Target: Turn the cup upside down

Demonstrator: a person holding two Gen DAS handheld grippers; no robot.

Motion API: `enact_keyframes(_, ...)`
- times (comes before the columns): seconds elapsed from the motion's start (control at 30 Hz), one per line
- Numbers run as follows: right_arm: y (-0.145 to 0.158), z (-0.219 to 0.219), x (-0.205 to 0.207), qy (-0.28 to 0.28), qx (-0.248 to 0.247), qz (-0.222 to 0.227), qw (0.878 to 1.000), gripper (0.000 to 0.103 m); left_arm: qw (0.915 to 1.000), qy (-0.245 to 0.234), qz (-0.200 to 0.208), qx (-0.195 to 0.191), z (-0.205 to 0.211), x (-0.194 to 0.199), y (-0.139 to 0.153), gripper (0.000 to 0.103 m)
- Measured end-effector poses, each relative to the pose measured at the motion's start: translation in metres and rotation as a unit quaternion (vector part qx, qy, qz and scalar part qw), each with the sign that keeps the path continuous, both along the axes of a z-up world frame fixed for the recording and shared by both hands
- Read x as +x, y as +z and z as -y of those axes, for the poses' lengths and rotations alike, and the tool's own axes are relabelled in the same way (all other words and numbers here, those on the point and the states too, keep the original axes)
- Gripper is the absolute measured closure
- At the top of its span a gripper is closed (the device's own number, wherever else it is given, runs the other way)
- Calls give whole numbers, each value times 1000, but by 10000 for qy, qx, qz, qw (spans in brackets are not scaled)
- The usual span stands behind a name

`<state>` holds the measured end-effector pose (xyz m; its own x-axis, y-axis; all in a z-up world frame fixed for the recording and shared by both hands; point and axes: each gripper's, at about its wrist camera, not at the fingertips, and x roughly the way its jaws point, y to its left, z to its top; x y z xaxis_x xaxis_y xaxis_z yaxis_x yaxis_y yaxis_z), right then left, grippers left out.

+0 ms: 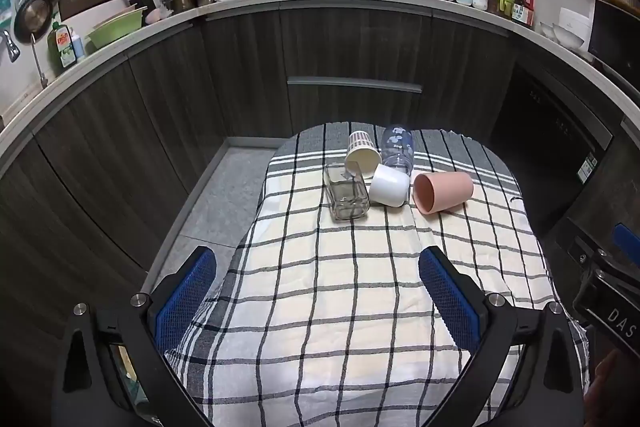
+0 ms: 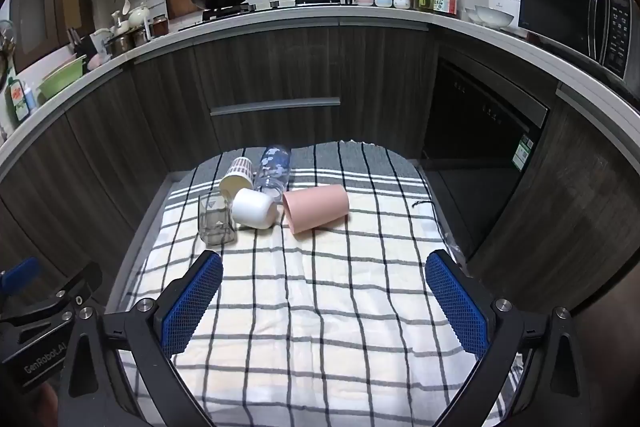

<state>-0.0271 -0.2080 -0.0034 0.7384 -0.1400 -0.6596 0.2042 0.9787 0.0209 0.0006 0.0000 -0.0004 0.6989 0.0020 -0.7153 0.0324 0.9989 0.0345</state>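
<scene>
Striped cup [image 1: 362, 151] partly hidden behind the glass [image 1: 347, 195] and white cup [image 1: 389, 184].

Count on the checked cloth [image 1: 360, 287]: five drinking vessels in total. One pink cup [image 1: 442, 192], one white cup [image 1: 389, 185], one striped paper cup [image 1: 362, 151], one square clear glass [image 1: 346, 195], one clear printed bottle [image 1: 397, 147]. Grippers in view: two, left gripper [image 1: 318, 301] and right gripper [image 2: 324, 307].
</scene>
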Motion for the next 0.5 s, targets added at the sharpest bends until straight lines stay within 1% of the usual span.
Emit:
enact_keyframes(0.13, 2, 1, -1, 2, 18, 30, 10000, 1, 10000, -18, -47, -77, -6, -1, 1, 0)
enact_keyframes(0.27, 4, 2, -1, -10, 9, 39, 10000, 1, 10000, -1, -25, -4, -3, -1, 1, 0)
enact_keyframes(0.5, 4, -2, 4, -7, 25, 34, 10000, 1, 10000, -17, -35, -47, -5, -2, -2, 0)
